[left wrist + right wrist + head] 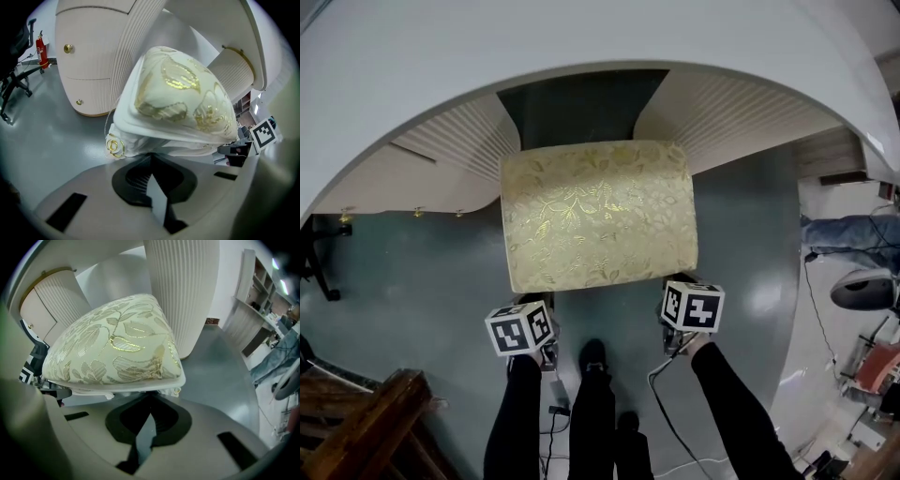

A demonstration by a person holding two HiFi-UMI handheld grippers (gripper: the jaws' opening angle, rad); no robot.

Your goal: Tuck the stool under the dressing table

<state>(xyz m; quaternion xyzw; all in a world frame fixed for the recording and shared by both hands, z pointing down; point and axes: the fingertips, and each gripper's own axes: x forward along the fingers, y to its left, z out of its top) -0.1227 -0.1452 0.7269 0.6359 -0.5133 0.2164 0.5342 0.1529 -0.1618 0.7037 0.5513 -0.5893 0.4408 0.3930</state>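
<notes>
We see the stool (598, 214), with its gold floral cushion, at the centre of the head view. Its far end sits inside the kneehole of the dressing table (581, 37), and its near end stands out on the grey floor (412, 272). The white table top arches across the upper part of that frame, and the stool sits between the two fluted pedestals.

The left gripper (150, 157) meets the stool's near left corner. In its own view the jaws are drawn almost together, tips pinching the lower edge of the white frame beside a gold rosette (114, 146). The right gripper (150, 398) is at the near right corner, jaws likewise narrowed onto the white trim under the cushion.

In the upper left of the left gripper view, the left pedestal (93, 56) shows closed fronts with a gold knob (68, 48); we cannot see what is inside. The right pedestal (183, 291) rises at the top centre of the right gripper view.

A red fire extinguisher (41, 49) stands at the far left of the left gripper view, and a person's jeans (848, 234) show at the right edge of the head view.
</notes>
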